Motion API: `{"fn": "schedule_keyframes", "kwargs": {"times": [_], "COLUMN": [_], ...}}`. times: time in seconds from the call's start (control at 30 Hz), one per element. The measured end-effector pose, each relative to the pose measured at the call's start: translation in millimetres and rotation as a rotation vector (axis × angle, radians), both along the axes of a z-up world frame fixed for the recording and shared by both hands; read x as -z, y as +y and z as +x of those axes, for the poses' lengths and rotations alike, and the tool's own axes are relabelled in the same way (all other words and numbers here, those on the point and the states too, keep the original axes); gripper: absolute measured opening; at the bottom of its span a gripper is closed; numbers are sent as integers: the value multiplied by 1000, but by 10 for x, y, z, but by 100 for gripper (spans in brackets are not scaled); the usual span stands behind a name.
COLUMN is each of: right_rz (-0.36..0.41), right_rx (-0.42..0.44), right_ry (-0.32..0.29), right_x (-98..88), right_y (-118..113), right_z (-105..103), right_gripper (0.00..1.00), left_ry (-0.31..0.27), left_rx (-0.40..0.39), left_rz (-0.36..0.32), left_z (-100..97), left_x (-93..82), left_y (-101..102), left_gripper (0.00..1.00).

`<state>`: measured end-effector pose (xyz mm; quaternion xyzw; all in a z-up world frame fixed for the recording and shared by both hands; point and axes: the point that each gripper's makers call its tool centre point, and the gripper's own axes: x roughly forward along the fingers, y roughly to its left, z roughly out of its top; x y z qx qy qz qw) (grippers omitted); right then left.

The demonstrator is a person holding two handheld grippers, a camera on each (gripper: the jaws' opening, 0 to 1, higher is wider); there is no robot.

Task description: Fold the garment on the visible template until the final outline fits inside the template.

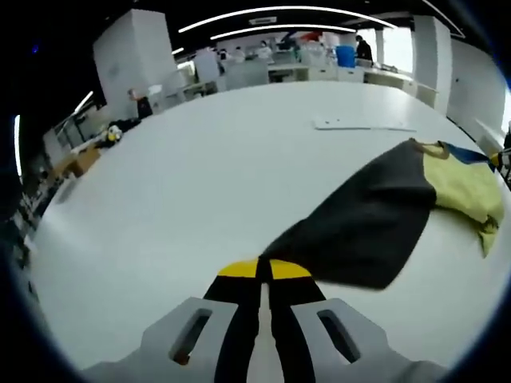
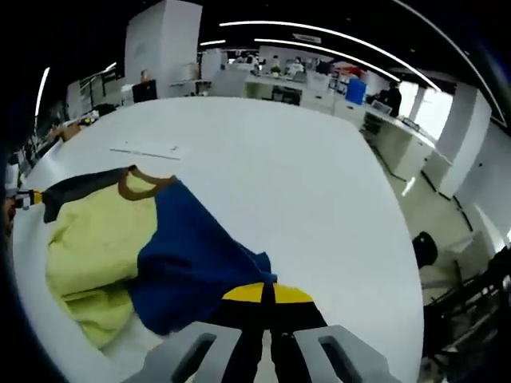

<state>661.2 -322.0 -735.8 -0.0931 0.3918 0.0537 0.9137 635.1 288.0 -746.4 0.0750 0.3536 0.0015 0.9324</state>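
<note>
Garment (image 1: pixel 375 223) lay on the white table (image 1: pixel 200 183), its black sleeve pinched in the left gripper (image 1: pixel 264 275) and its blue sleeve (image 2: pixel 192 263) in the right gripper (image 2: pixel 267 291), both clamped on cloth. A slipping corner or uneven pull could likely bunch the yellow body and spoil the fold. Flat sheet (image 1: pixel 363 124) lay far across the table, well apart; nothing blocked the way

both gripper (image 1: pixel 264 270) (image 2: pixel 266 293) jaws closed, pinching cloth
</note>
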Motion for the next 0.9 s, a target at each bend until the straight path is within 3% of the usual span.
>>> {"fn": "schedule_keyframes", "kwargs": {"times": [0.23, 0.37, 0.5, 0.63, 0.77, 0.9], "right_rz": [-88, -90, -50, 62, 147, 222], "right_rx": [-10, -13, 10, 64, 54, 33], "right_ry": [-14, -21, -23, -31, -52, -58], "right_x": [2, 20, 13, -15, -84, -139], "right_y": [-122, -148, -160, -123, -33, 77], "right_z": [96, 155, 144, 71, 9, -60], "right_gripper": [0, 0, 2, 11, 19, 35], "left_ry": [13, 18, 21, 14, 2, -6], "left_rx": [-8, -13, -8, 5, 39, 88], "left_rz": [7, 10, 17, 9, -2, -7], "left_z": [58, 67, 40, -8, -54, -74], "left_x": [35, 46, 39, 4, -31, -38], "left_y": [36, 45, 36, 14, -41, -111], "left_gripper": [0, 0, 1, 6, 21, 37]}}
